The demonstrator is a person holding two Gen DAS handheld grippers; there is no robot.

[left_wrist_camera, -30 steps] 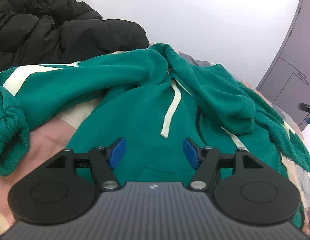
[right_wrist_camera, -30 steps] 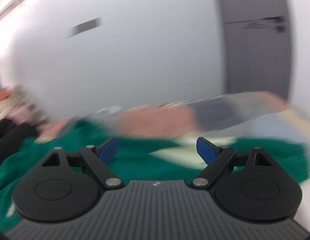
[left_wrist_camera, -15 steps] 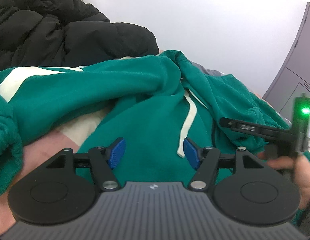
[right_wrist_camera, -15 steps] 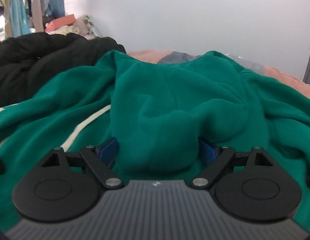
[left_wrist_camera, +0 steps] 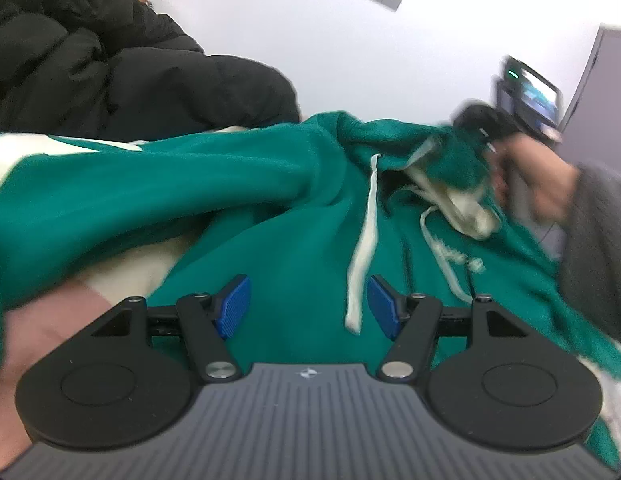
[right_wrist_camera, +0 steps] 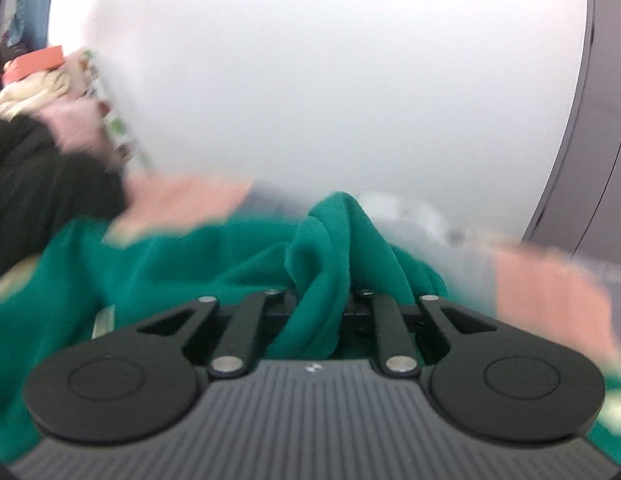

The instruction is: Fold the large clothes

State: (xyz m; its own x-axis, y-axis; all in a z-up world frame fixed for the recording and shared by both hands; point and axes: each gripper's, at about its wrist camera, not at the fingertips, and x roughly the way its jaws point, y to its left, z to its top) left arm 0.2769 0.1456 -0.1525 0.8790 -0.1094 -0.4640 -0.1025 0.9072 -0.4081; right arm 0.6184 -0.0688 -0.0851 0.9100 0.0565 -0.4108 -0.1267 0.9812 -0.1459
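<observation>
Your right gripper [right_wrist_camera: 316,300] has its jaws closing on a fold of the green hoodie [left_wrist_camera: 294,248]. Your left gripper [left_wrist_camera: 308,306] hovers over the hoodie front (jaws apart, holding nothing), drawstring [left_wrist_camera: 362,256] between them.

You're working in a bedroom at home: a green hoodie [left_wrist_camera: 270,208] is lying on a bed with a pink and cream patchwork cover [left_wrist_camera: 122,264], a black puffer jacket [left_wrist_camera: 110,68] is piling up behind it, more clothes [right_wrist_camera: 14,8] are hanging far left, beside a plain white wall [right_wrist_camera: 330,80] and a grey door [right_wrist_camera: 606,120].
</observation>
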